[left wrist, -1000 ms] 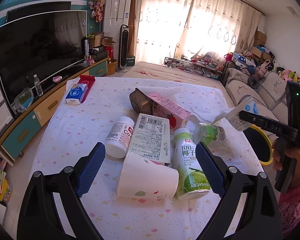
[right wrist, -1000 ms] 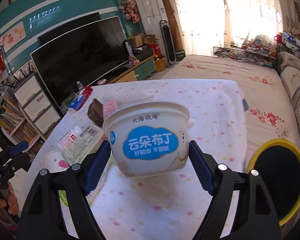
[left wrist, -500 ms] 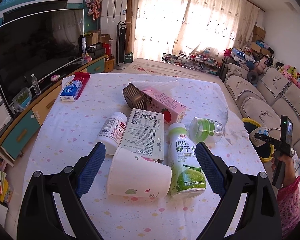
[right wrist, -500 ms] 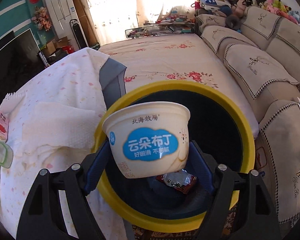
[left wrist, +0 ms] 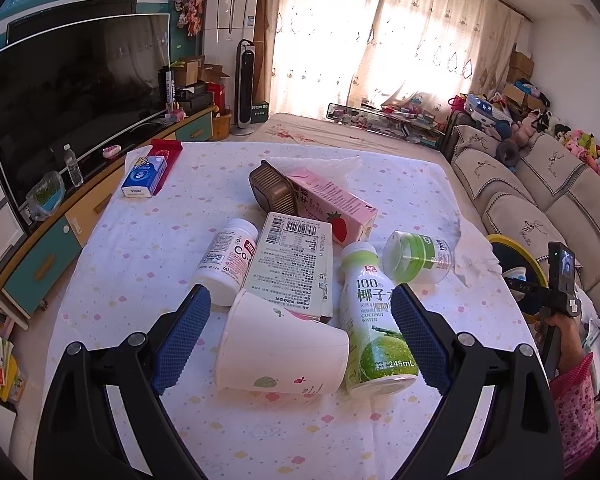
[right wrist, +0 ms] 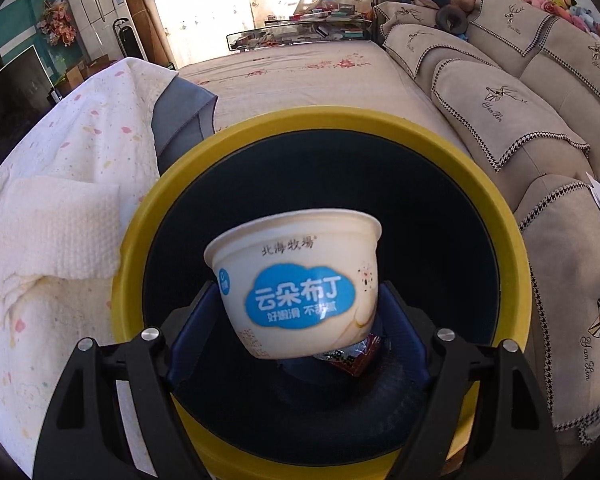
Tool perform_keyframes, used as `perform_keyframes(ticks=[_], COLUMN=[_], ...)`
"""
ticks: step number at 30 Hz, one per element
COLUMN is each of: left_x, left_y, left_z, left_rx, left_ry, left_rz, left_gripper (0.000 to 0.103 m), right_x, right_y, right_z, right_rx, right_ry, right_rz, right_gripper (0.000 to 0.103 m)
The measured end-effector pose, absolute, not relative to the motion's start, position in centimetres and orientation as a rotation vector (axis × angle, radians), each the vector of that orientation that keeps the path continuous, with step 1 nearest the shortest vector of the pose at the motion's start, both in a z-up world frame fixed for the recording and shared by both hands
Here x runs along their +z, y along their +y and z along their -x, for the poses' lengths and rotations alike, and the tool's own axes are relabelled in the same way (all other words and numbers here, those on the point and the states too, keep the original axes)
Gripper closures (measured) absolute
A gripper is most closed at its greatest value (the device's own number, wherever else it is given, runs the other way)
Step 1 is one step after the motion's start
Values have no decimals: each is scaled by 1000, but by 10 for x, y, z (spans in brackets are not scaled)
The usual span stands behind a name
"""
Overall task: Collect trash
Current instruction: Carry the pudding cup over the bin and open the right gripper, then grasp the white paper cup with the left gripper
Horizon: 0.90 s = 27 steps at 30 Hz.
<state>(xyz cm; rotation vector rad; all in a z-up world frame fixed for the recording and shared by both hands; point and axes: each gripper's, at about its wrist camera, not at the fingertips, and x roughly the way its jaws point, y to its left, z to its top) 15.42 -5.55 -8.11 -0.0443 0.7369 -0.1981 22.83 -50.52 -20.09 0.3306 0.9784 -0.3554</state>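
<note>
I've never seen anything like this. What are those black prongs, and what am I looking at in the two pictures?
No robot: a person holds a two-finger gripper in each hand, with a camera on each. The left camera shows the open left gripper over a table where a paper cup, bottles and cartons lie. The right camera shows the right gripper above a yellow bin; its jaws have just been opening, a pudding cup between them, apparently let go.
</note>
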Motion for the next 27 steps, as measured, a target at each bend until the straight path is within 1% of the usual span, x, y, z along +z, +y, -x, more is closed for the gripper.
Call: perform_keyframes(ticks=[2,13,15,16,21,22,25,27], left_x=[-82,-99,-103,-106,-115,-117,-120,-123], left_y=[-55,-49,-47,-46,-42,-42,-48,-52], left_z=[-154,-151,-152,-152,-156,-157,-157,-156], left_rx=[-197,-209,-213,-215,-257,-276,-313,-323], left_ry=[739,771,782,786,805,808,798,792], left_rz=[43,-10,-17,-23,-23,-23,-77,-129], left_gripper=[13,13,15,18,19,18,12,12], right_x=[-199,-171,-168,-167,-164,-164,-165,-165], right_y=[-505,-493,-490,-488,-484,-482,-479,-478], right_z=[-226,-207,-206,-206,-207,-208,-210,-211], right_rx=[-353,-337,-330,-325,-309,-306,-303,-301], right_ry=[972,899,894,892,894,898,903,905], right_rz=[-333,-317,-311,-310,-300,-296,-292,-292], right_gripper=[19,19,19,19,19,19,19,19])
